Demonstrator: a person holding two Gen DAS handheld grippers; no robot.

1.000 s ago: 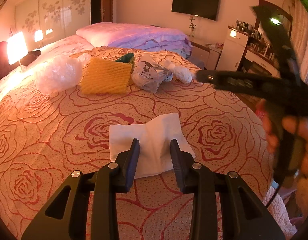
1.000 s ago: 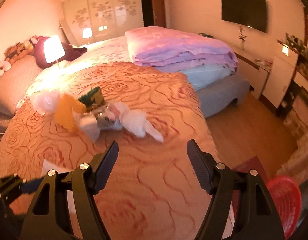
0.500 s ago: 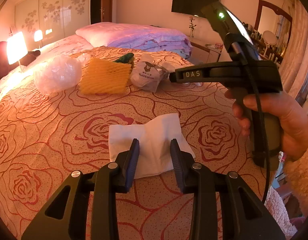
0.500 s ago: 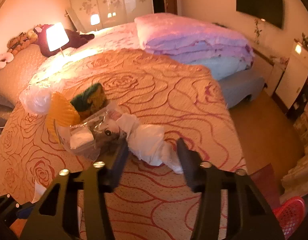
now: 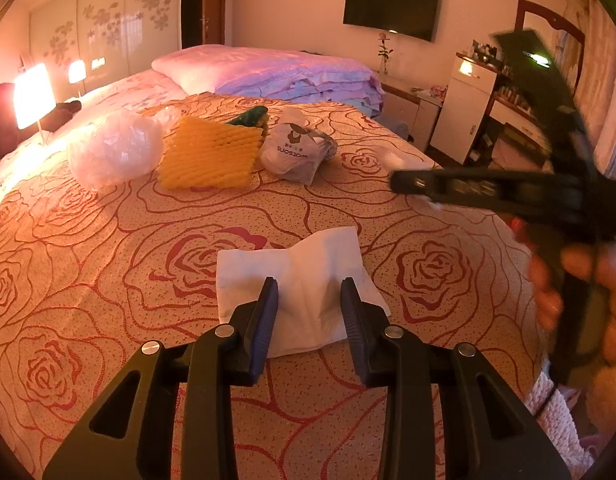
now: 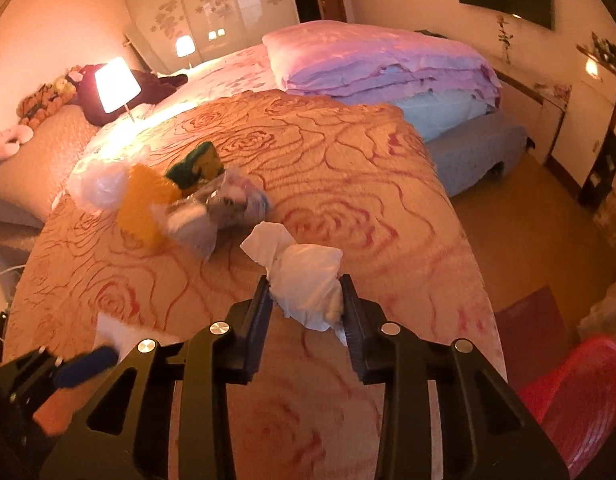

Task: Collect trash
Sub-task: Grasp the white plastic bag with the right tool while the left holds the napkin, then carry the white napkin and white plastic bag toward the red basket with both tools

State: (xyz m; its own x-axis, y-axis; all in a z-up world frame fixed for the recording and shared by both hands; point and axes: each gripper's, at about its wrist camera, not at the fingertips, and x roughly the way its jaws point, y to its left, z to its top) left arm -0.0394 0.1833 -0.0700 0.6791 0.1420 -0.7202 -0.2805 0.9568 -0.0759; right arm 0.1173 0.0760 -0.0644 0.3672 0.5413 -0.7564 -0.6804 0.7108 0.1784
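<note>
Right gripper (image 6: 304, 300), jaws just closing, now pinches the tissue wad (image 6: 308, 280) mid-frame; left gripper (image 5: 309, 312) straddles the napkin (image 5: 300, 280) unclamped, so hold firm, lift clear toward the red basket (image 6: 579, 396), lower right.

A crumpled white tissue wad (image 6: 306, 280) is pinched above the bedspread; a flat napkin (image 5: 296, 280) lies at 6 o'clock of the yellow foam net (image 5: 210, 156).

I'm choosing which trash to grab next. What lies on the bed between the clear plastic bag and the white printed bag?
The yellow foam net lies between the clear plastic bag and the white printed bag, with a green item behind it; the left wrist view shows this.
</note>
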